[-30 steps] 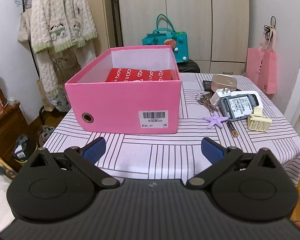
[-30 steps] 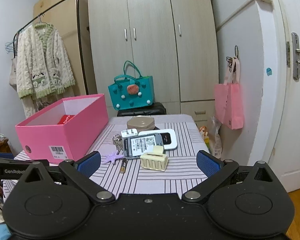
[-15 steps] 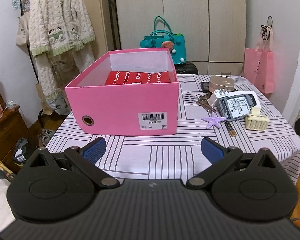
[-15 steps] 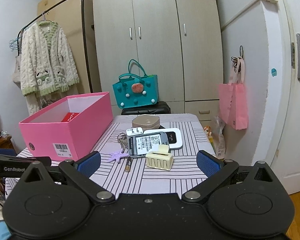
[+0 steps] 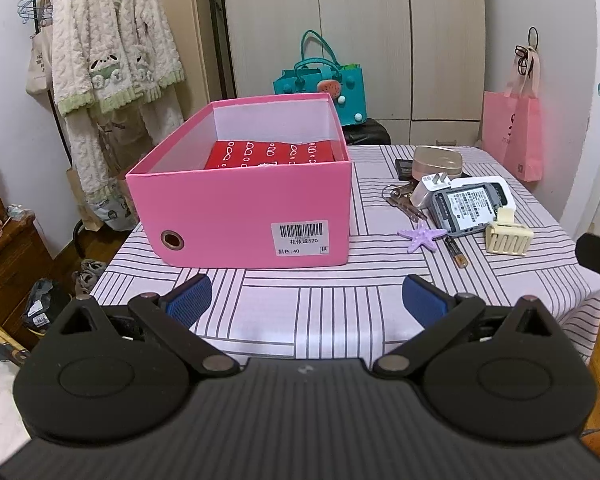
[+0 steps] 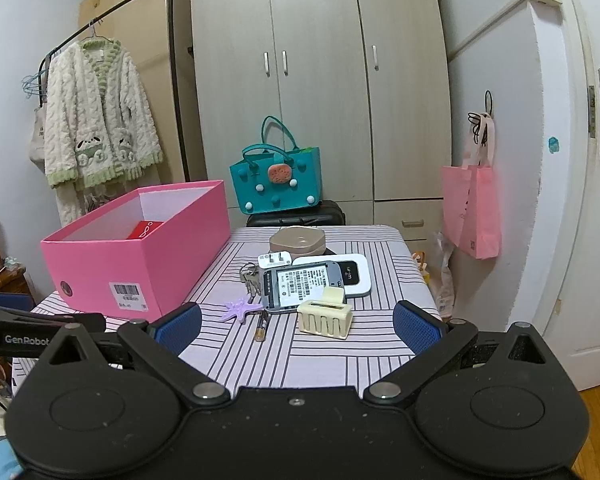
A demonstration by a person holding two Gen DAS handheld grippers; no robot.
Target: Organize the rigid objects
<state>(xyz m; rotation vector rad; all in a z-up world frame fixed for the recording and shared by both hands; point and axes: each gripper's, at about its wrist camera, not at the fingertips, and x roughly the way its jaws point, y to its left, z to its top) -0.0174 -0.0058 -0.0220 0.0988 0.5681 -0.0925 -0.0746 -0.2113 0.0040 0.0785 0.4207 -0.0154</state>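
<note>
Two grippers are hovering over the near edge of the worktop (image 5: 324, 320), and you are holding both with their jaws spread wide apart and nothing between them. Your left gripper (image 5: 306, 298) is facing the short end of the pink box (image 5: 240, 216), which is sitting at the near left corner of the worktop with its barcode label turned toward you. A red packet (image 5: 270, 154) is lying inside it, toward the far end. Your right gripper (image 6: 296, 326) is pointing at the cluster of loose items lying on the right half of the worktop, clear of the box. Nearest the edge there, a cream hair clip (image 6: 326, 314) is resting against a grey device (image 6: 300, 284) lying label side up (its text is too small to read). That device is overlapping a white Wi-Fi router (image 6: 354, 272). A purple starfish (image 6: 242, 308) and a small battery (image 6: 262, 326) are lying just left of the clip, with a bunch of keys (image 6: 250, 276) beyond them. A white plug adapter (image 6: 274, 259) and a beige case (image 6: 298, 240) are sitting farther back, toward the far edge.
</note>
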